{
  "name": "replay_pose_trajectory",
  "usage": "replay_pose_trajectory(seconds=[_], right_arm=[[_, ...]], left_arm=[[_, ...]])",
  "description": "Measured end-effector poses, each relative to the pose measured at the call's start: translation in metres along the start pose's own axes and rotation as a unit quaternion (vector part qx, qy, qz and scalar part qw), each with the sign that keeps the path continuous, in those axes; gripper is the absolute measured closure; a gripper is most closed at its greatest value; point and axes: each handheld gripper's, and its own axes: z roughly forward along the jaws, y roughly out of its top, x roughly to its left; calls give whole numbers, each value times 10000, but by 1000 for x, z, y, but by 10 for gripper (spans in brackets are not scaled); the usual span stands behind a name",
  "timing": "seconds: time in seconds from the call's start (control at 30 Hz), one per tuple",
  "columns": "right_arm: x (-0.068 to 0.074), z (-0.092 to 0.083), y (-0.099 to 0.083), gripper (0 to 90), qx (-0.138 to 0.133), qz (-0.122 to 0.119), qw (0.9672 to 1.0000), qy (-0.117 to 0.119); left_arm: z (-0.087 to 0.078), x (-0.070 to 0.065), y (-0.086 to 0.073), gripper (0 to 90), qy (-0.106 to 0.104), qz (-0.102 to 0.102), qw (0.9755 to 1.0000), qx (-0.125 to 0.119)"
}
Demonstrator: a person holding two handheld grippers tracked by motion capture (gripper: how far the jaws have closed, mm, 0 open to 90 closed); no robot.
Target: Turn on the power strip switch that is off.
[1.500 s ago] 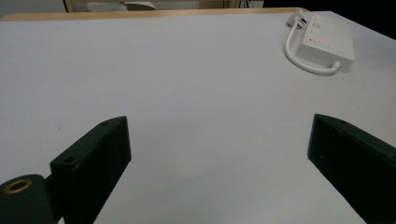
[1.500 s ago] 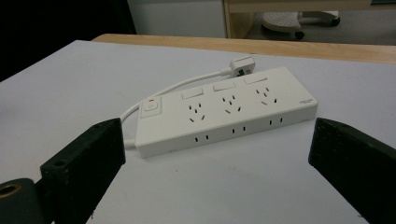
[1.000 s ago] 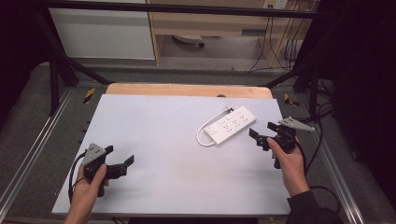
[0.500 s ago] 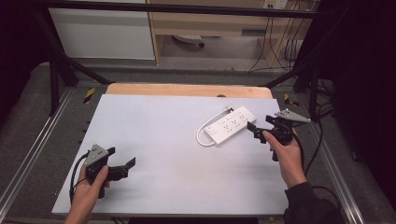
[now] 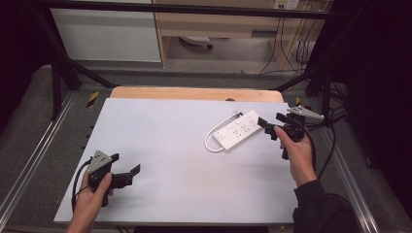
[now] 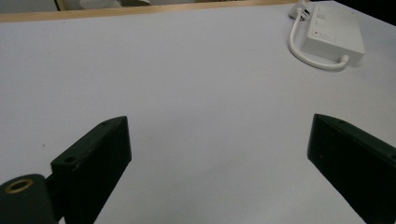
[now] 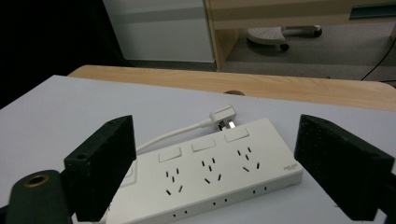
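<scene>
The worktop point(image 5: 184, 145) has a smooth, matt pale covering, with a bare light-wood strip along its far edge. The power strip point(image 7: 219, 179) is smooth white plastic with a faint sheen, and its cord point(image 6: 303, 51) looks like white rubbery plastic. The left claw point(image 6: 219, 172) and right claw point(image 7: 229, 172) have matt black jaws, and a brassy metal ring is set beside one jaw of each.

Bare table top point(image 5: 170, 131) offers free passage; only the power strip point(image 5: 238, 129) obstructs, far right.
</scene>
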Motion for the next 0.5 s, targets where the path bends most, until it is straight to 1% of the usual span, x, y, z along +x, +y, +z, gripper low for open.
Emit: replay_pose_trajectory(seconds=[0.03,0.27,0.4,0.5], right_arm=[[-1,1,1,139,19,-30,10000,-6],[-3,10,1,146,88,-4,10000,-36],[-3,17,1,145,156,40,9999,-51],[-3,20,1,147,143,84,9998,-52]], left_arm=[[0,0,0,61,-6,3,10000,-2],[0,0,0,60,-22,-17,10000,-10],[0,0,0,60,-5,1,10000,-1],[0,-1,0,60,-22,1,10000,-9]])
